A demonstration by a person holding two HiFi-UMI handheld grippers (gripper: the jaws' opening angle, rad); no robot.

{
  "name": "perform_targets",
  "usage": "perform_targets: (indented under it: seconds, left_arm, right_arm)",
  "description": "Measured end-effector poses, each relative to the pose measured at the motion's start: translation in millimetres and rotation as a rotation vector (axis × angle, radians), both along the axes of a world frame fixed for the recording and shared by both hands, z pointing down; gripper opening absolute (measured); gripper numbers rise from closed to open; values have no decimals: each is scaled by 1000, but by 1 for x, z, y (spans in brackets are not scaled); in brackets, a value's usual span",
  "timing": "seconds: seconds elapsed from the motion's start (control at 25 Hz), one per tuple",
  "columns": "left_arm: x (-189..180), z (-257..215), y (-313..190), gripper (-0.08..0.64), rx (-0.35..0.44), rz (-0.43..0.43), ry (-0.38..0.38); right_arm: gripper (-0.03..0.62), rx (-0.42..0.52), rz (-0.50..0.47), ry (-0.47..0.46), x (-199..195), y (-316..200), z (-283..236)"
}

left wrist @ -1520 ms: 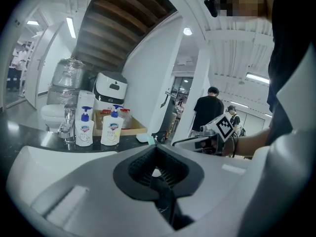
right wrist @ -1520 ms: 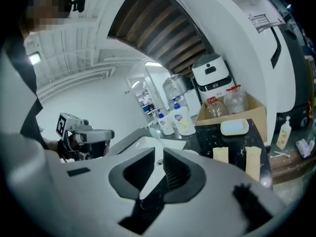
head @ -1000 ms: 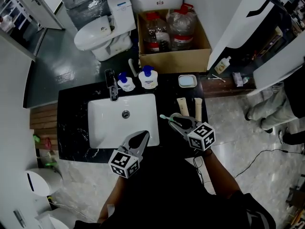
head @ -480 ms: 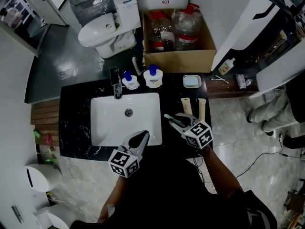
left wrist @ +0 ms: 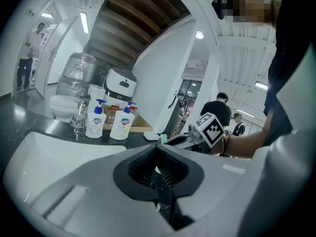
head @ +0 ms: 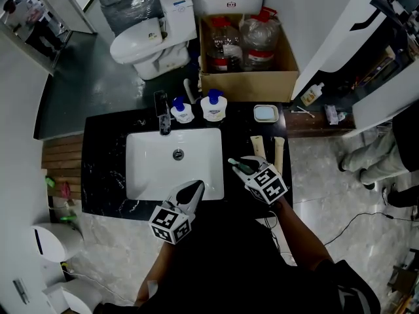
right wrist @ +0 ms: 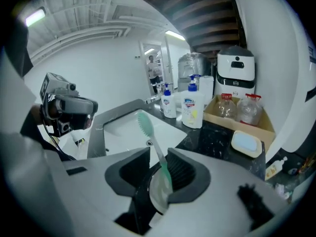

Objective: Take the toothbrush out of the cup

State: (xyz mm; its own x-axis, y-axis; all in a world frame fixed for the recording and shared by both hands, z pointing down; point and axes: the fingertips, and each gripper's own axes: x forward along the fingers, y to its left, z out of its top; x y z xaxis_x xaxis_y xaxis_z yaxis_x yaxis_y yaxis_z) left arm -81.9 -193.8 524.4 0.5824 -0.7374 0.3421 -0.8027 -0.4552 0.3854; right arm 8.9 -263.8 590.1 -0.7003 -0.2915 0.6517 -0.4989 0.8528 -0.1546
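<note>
A green-and-white toothbrush [right wrist: 149, 135] is clamped between the jaws of my right gripper [right wrist: 158, 157], bristle head pointing forward and up. A pale rounded shape sits between the jaws behind the handle; I cannot tell if it is the cup. In the head view the right gripper [head: 246, 167] hovers over the black counter just right of the sink, with the toothbrush [head: 233, 163] sticking out towards the basin. My left gripper [head: 196, 186] is at the sink's front edge. In its own view, the left gripper [left wrist: 157, 149] is shut with nothing in it.
A white sink [head: 147, 175] with a faucet [head: 161, 113] is set in the black counter [head: 101, 156]. Two soap bottles [head: 181, 110] [head: 213, 105] and a soap dish [head: 265, 112] stand behind it. Two beige tubes [head: 256, 146] [head: 279, 150] lie right. Beyond are a cardboard box [head: 245, 77] and a toilet [head: 147, 41].
The head view has shifted slightly. My right gripper's rear swung a little left while it kept hold of the toothbrush beside the sink. The left gripper has stayed put.
</note>
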Motion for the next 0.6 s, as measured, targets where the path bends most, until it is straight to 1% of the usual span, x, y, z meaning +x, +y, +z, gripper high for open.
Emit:
perform_targets:
  seconds: [0.12, 0.16, 0.2, 0.36, 0.52, 0.6]
  left_arm:
    - [-2, 0, 1, 9, 1, -3, 4]
    - [-2, 1, 2, 9, 2, -3, 0]
    - [-2, 1, 3, 9, 6, -1, -7]
    - [-2, 0, 4, 8, 18, 3, -18]
    - [-2, 0, 6, 9, 20, 7, -21]
    - [-1, 0, 7, 9, 19, 11, -21]
  right_arm:
    - [103, 20, 8, 74, 2, -1, 5]
    - [103, 26, 15, 88, 2, -2, 5]
    - [89, 30, 20, 92, 2, -2, 5]
    - [51, 37, 57, 60, 7, -6, 5]
    - [40, 46, 111, 33, 17, -14, 1]
    - [38, 30, 141, 6, 21, -16, -2]
